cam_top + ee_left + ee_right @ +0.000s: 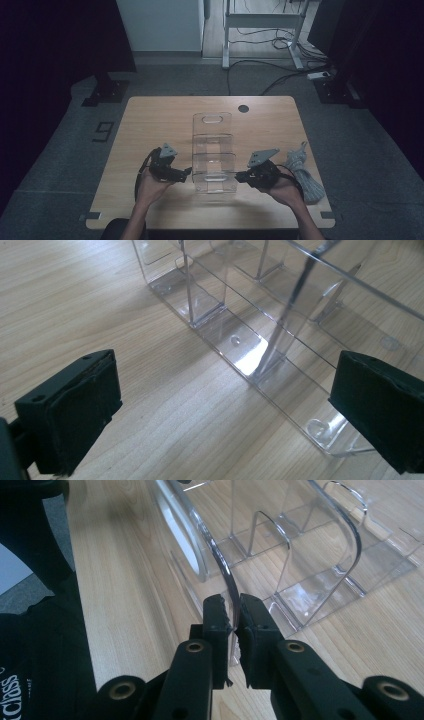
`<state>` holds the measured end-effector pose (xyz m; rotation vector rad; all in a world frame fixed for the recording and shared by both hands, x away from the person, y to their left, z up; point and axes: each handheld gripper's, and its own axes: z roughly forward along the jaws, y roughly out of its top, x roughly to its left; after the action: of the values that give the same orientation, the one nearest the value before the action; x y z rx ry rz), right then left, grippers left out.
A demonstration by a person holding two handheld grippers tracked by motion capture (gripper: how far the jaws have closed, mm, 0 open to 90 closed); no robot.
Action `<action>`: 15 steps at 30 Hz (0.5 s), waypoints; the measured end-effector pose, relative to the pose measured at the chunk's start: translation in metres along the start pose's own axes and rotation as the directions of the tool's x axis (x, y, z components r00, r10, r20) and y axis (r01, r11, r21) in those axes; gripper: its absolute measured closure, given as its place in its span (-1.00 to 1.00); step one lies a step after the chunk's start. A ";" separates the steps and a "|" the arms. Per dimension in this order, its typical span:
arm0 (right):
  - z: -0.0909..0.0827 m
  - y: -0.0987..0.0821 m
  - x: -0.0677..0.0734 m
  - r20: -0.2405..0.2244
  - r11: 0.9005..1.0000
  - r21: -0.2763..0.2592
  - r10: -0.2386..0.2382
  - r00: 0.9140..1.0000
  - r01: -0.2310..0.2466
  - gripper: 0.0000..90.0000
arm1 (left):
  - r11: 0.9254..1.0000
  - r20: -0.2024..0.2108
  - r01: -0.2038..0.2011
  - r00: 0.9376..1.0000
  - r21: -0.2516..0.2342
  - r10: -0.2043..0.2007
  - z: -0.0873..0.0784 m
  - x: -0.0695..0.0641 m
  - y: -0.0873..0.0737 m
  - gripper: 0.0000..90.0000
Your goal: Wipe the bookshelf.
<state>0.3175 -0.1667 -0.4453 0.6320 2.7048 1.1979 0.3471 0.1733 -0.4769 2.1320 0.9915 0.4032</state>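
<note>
Pinching the clear organizer's [300, 555] near wall, the right gripper [234, 617] has its fingers clenched on the plastic. Left gripper [220, 405] fingers spread wide — released — beside the organizer on the counter [150, 125].

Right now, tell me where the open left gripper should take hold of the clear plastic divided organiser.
Best guess: the clear plastic divided organiser's near left side wall, approached from its left. That thin upright wall faces the left gripper, mirroring the right gripper, which pinches the right wall edge.

A glossy clear plastic organizer [214, 150] sits on the matt light wood-grain table [150, 120], beside a grey knitted cloth [302, 172].
</note>
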 end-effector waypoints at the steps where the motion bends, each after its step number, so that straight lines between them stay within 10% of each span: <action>1: 0.001 0.000 0.001 -0.003 1.000 0.000 0.001 1.000 -0.001 0.84 | 1.000 0.004 0.005 1.000 -0.004 -0.005 -0.001 0.001 -0.001 -1.00; 15: 0.018 0.015 0.018 -0.038 0.999 0.012 -0.050 0.998 0.051 0.91 | 1.000 0.020 0.020 1.000 -0.011 -0.019 -0.033 0.009 -0.025 -0.99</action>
<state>0.3111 -0.1382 -0.4457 0.5444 2.7437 1.1935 0.3218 0.2066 -0.4733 2.1108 0.9959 0.3767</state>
